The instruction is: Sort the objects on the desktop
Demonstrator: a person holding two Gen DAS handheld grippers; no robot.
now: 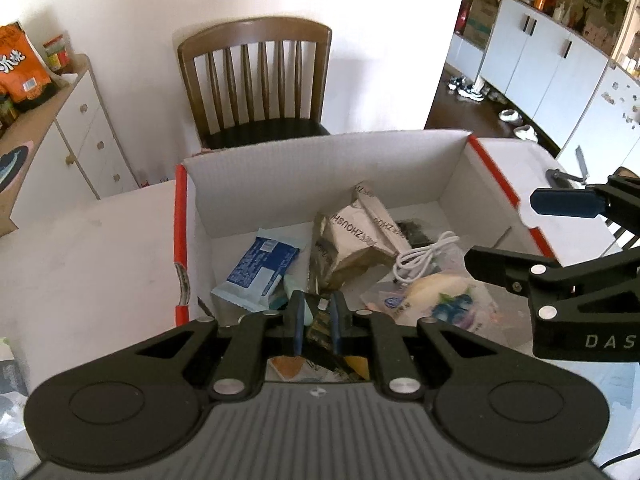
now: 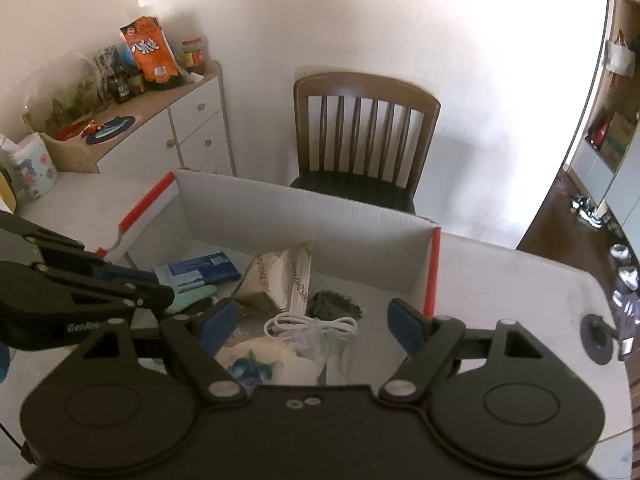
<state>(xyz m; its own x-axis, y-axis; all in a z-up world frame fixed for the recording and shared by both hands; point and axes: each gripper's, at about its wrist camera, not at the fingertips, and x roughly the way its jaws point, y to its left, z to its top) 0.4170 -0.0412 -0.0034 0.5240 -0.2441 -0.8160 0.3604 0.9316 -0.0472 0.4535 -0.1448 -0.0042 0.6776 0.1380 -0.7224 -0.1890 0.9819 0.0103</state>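
Note:
An open white cardboard box (image 1: 320, 168) with red edges stands on the white table. Lying in it are a blue-and-white packet (image 1: 260, 268), a crumpled foil bag (image 1: 352, 240), a coiled white cable (image 1: 424, 260), a clear packet printed with blueberries (image 1: 444, 300) and a dark clump (image 1: 412, 230). My left gripper (image 1: 318, 300) hovers over the box's near left part, shut, with no item clearly gripped between the pads. My right gripper (image 2: 312, 312) hangs open above the cable (image 2: 312, 326) and the blueberry packet (image 2: 256, 364), holding nothing. In the right wrist view the left gripper (image 2: 164, 292) reaches in from the left.
A wooden chair (image 1: 256, 80) stands behind the table's far edge. At the left is a white drawer cabinet (image 2: 192, 128) with an orange snack bag (image 2: 150, 48) and jars on top. A black round stand (image 2: 598, 342) sits on the table right of the box.

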